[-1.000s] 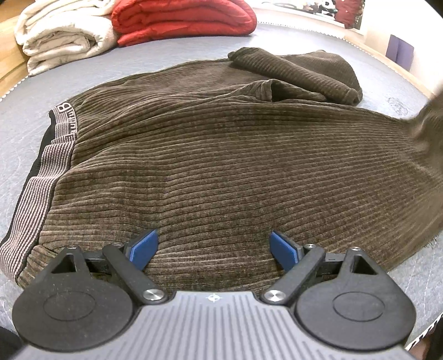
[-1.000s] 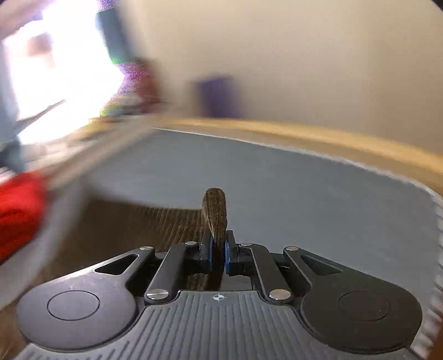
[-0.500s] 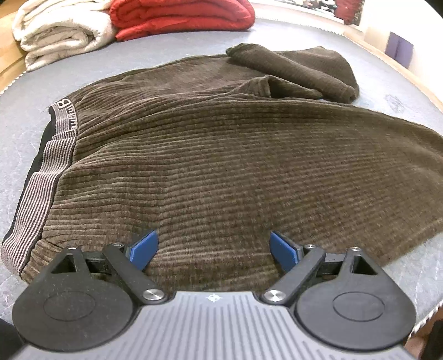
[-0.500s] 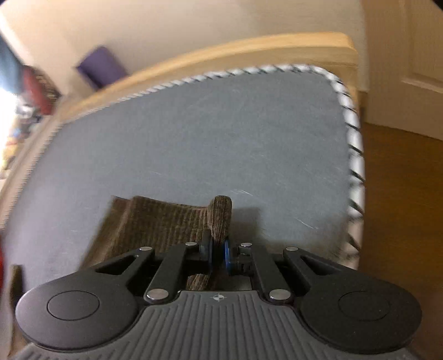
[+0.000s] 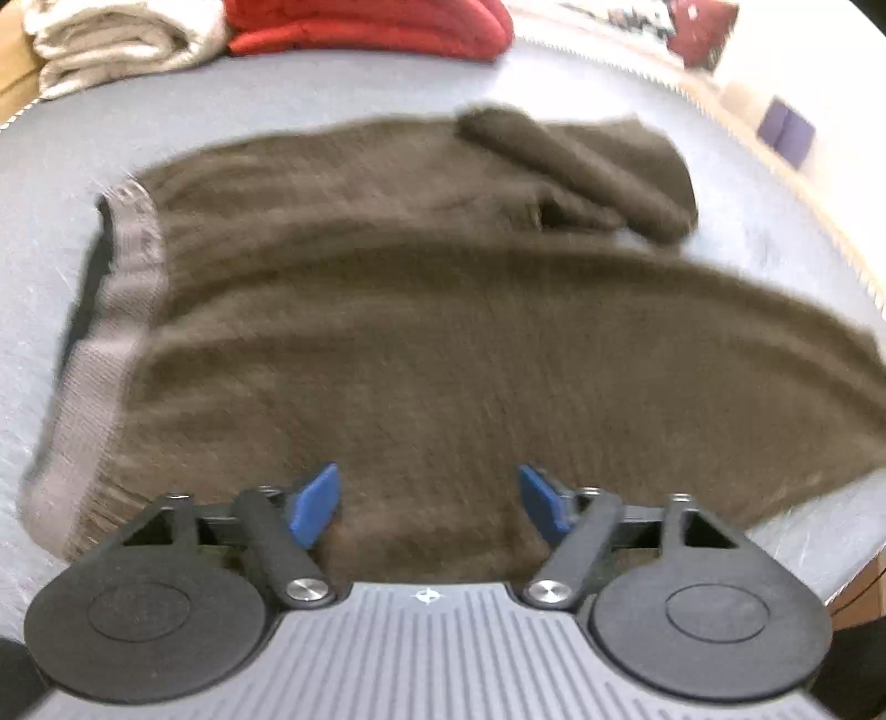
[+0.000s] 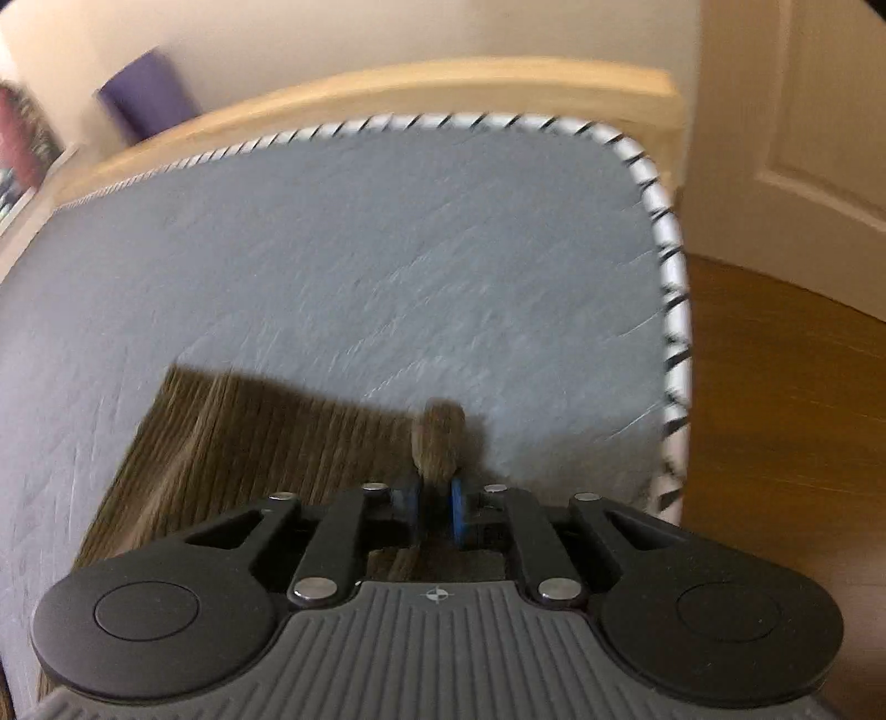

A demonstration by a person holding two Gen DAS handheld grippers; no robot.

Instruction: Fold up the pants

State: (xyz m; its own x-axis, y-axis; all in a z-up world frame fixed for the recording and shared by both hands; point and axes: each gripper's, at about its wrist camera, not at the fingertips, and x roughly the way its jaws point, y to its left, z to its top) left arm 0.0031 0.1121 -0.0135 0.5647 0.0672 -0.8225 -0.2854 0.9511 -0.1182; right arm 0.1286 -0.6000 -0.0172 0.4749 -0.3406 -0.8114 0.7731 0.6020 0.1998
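Brown corduroy pants (image 5: 421, 332) lie spread on a grey mattress (image 5: 50, 183), with the striped grey waistband (image 5: 116, 310) at the left and one leg bunched at the far right. My left gripper (image 5: 426, 487) hovers over the near edge of the pants. Its blue pads stand apart and are closing, with nothing pinched between them. In the right wrist view, the end of a pant leg (image 6: 249, 437) lies flat near the mattress corner. A raised fold of its hem (image 6: 437, 437) stands between the pads of my right gripper (image 6: 433, 493), whose jaws are starting to open.
Folded cream bedding (image 5: 122, 39) and a red blanket (image 5: 365, 27) sit at the far end of the mattress. In the right wrist view, the mattress's striped edge (image 6: 673, 288) runs close on the right. Beyond it are the wooden floor (image 6: 775, 387), the bed frame (image 6: 443, 83) and a door (image 6: 803, 111).
The left gripper has lifted away from the pants and its pads have come closer together. The right gripper swung down to the mattress corner with the leg end, and its pads have parted slightly.
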